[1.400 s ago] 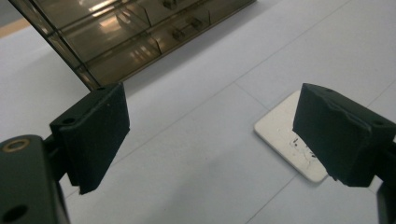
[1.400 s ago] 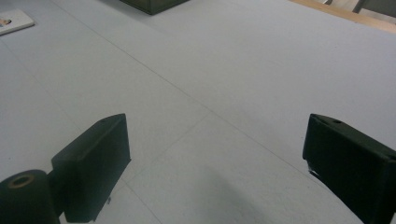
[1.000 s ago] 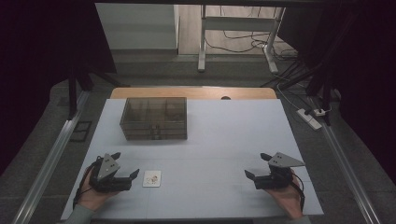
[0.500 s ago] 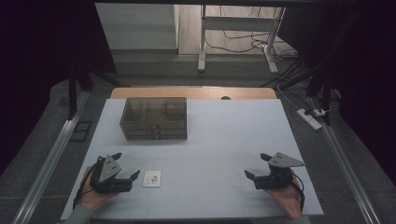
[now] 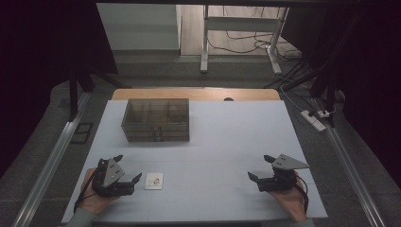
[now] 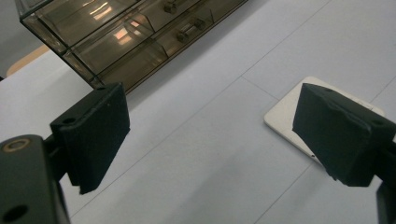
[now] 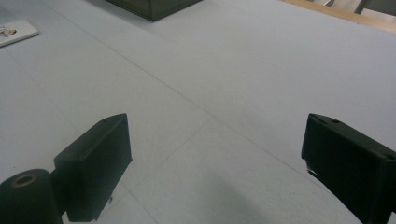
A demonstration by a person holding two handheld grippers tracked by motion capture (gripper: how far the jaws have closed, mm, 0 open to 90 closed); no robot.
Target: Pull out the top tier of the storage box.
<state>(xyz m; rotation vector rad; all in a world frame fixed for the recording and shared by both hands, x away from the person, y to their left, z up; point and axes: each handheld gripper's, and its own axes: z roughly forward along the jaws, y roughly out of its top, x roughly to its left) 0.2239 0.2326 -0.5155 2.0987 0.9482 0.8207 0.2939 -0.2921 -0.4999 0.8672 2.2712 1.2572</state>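
High view: the left gripper (image 5: 126,178) sits just beside the small white card (image 5: 153,180) on the worktop (image 5: 227,137), jaws spread, empty. Left gripper view: the card lies flat by one jaw, ungrasped. Right gripper view: the right gripper (image 7: 219,163) gapes empty; nothing done yet.

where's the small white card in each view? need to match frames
High view: the white card lies near the front edge, just right of the left gripper.
Left gripper view: at right, partly behind the right-hand jaw.
Right gripper view: top left corner, cut by the frame edge.
Shared landmark: the smoky clear drawer box at the far side of the table.
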